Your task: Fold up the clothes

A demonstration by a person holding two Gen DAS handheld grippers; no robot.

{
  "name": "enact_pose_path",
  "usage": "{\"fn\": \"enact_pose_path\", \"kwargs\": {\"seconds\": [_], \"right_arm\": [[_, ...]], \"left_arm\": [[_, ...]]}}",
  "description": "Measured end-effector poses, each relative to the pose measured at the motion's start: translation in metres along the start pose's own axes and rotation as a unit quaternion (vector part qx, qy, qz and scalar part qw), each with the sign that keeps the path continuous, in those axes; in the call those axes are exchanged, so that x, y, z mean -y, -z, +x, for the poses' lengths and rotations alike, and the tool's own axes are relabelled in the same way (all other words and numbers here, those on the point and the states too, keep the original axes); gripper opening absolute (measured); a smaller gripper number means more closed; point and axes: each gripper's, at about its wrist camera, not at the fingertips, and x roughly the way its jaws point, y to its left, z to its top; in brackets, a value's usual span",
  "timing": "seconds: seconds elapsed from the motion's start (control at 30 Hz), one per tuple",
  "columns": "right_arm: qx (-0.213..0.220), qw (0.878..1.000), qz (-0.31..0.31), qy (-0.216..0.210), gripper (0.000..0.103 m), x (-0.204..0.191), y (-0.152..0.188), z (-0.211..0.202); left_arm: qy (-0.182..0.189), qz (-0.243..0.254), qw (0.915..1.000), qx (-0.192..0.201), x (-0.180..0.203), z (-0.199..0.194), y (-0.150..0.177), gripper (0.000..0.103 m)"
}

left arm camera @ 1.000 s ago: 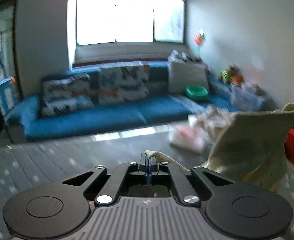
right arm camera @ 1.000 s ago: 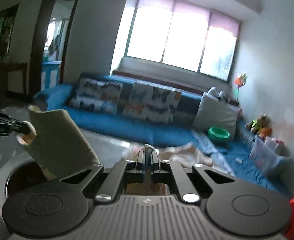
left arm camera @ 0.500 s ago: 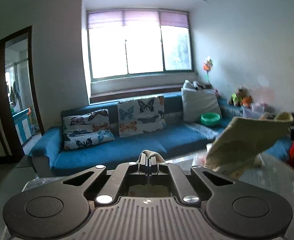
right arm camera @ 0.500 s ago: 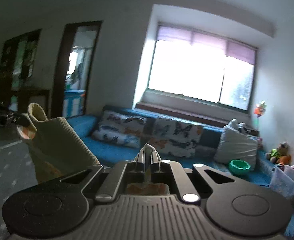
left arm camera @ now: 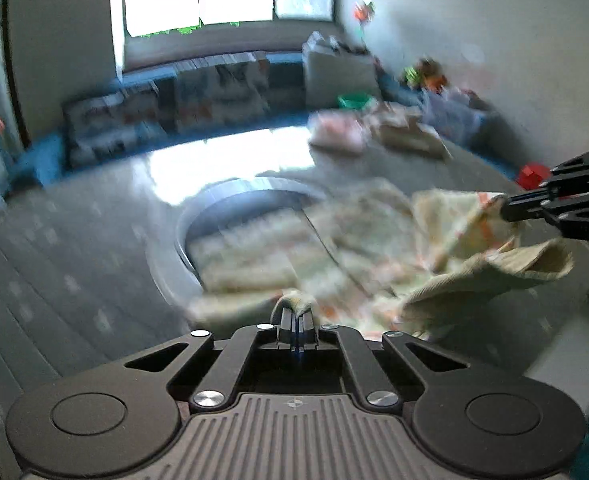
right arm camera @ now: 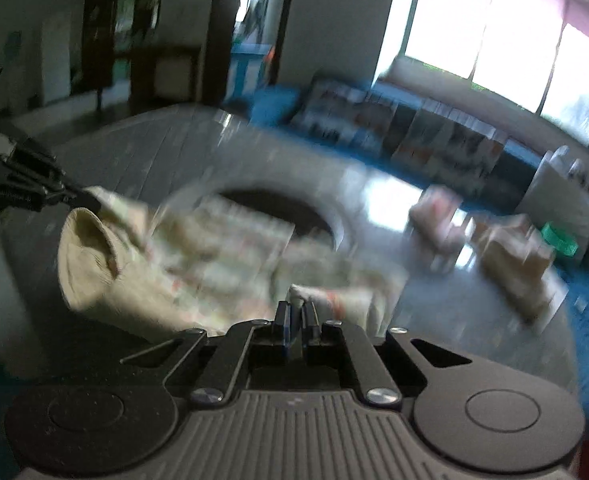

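no text, label, brand, number or sign can be read in either blurred view.

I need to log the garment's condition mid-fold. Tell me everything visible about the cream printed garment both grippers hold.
The cream printed garment looks like soft cotton with small orange marks and a ribbed cuff. It is crumpled and blurred, spread low over the grey table. The left gripper pinches one edge, the right gripper another.

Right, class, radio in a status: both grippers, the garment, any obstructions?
Left gripper and right gripper both shut on cream printed garment. Garment spread between them above grey table. Folded piles behind, clear.
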Motion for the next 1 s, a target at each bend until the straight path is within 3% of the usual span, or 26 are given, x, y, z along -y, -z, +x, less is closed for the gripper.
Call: {"fn": "enact_pose_path", "kwargs": {"seconds": [0.2,0.27,0.37,0.43,0.53,0.63,1.0], "right_arm": [[-0.062,0.998,0.015,-0.028,0.023,-0.004,0.035,0.004],[-0.060,0.998,0.023,-0.022,0.040,0.002,0.033,-0.001],[-0.048,0.998,0.033,-0.005,0.050,0.010,0.028,-0.005],[-0.037,0.999,0.037,0.007,0.061,0.016,0.025,-0.003],[-0.023,0.998,0.052,0.011,0.064,0.028,0.016,0.010],[-0.016,0.998,0.068,0.009,0.073,0.038,0.010,0.030],[-0.021,0.990,0.132,0.036,0.073,0.082,-0.010,0.114]], "left_arm": [[0.032,0.007,0.9984,-0.046,0.008,0.001,0.030,0.010],[0.028,0.008,0.9987,-0.042,0.004,-0.004,0.029,0.014],[0.019,0.012,0.9995,-0.021,-0.005,-0.015,0.022,0.027],[0.006,0.016,0.9999,0.000,-0.012,-0.022,0.015,0.044],[-0.017,0.011,0.9996,0.019,-0.022,-0.021,0.005,0.047],[-0.041,-0.007,0.9990,0.018,-0.035,-0.002,-0.005,0.047],[-0.083,-0.076,0.9934,-0.024,-0.077,0.112,-0.040,0.042]]}}
